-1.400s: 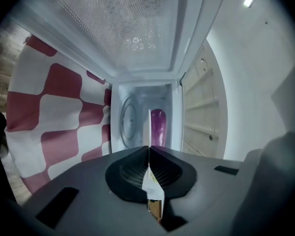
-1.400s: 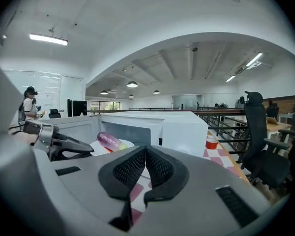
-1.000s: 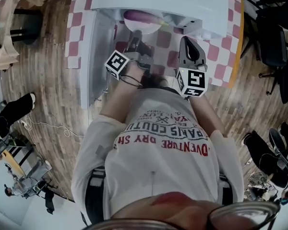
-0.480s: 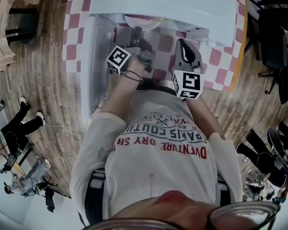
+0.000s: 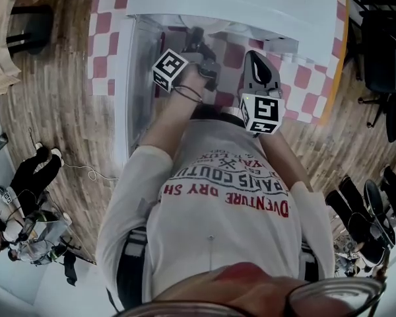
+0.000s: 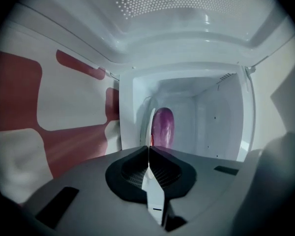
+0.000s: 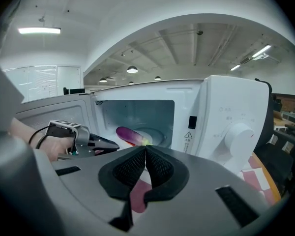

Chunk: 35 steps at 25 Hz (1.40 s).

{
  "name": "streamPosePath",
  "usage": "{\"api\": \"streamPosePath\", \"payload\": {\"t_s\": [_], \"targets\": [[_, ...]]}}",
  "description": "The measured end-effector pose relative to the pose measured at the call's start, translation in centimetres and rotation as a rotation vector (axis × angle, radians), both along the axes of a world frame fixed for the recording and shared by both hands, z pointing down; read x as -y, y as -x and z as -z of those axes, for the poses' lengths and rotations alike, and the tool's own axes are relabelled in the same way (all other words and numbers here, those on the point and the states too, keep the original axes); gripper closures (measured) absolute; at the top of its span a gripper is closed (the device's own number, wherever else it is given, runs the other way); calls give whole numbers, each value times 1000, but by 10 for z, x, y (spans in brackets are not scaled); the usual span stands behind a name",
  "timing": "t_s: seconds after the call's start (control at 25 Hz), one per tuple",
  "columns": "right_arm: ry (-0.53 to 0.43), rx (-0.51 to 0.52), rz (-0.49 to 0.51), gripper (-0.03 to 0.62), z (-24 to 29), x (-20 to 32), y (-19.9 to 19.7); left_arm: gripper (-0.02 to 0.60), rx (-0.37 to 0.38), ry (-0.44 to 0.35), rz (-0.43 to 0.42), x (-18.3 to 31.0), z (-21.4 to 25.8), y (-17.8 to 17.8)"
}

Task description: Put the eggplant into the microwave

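The purple eggplant [image 7: 130, 135] lies on the round plate inside the open white microwave [image 7: 226, 127]. In the left gripper view the eggplant [image 6: 163, 127] shows deep in the cavity, straight ahead of my shut left gripper [image 6: 148, 150], apart from it. My left gripper [image 7: 113, 144] is held at the door opening with nothing in it. The right gripper [image 7: 145, 149] is shut and empty, further back in front of the microwave. From the head view, the left gripper [image 5: 197, 37] reaches under the microwave's top and the right gripper [image 5: 256, 68] stays beside it; the eggplant is hidden there.
The microwave door [image 5: 135, 78] stands open to the left. The microwave [image 5: 231, 5] sits on a red and white checked cloth [image 5: 303, 84]. The control knob [image 7: 238, 134] is on the right of the front. Chairs and people stand on the wooden floor [image 5: 53, 111].
Both grippers have moved toward the microwave opening, the left one further in. The eggplant and plate, seen at the opening one second ago, are now hidden under the microwave's top.
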State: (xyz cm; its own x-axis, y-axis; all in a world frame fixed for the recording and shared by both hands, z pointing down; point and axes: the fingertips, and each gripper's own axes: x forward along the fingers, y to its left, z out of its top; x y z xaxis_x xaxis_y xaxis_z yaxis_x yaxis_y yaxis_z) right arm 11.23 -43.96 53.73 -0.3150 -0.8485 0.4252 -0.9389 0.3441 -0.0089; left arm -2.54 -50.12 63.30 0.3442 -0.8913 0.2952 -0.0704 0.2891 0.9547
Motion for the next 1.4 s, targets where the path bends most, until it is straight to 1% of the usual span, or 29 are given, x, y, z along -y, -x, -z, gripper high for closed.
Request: {"api": "streamPosePath", "payload": {"t_s": [0.24,0.56,0.72,0.84,0.88,0.96,1.08,1.16,1.32,1.4], "targets": [[1,6,-23,568,-1,4,-4,552,11,26,-23,7,-2,-8],[7,17,-44,569,-2,5,-6,552,10,54,-8,9,-7,-13],[12,22,-51,569,-3,5,-7,552,41,61,-19,9,-7,-15],[8,24,-54,569,-2,5,-7,551,69,40,-14,11,-2,-13],[7,24,-55,569,-1,5,-7,540,75,25,-14,12,0,-13],[5,24,-54,569,0,3,-6,454,74,-13,-13,14,8,-14],[4,24,-54,569,1,0,-6,370,63,-61,-19,17,18,-17],[1,24,-52,569,3,-3,-5,334,58,-68,-21,15,20,-17],[-5,24,-51,569,6,-9,-7,262,55,-47,-14,11,19,-17],[-5,22,-49,569,7,-13,-9,253,59,-46,-26,10,21,-19]]}}
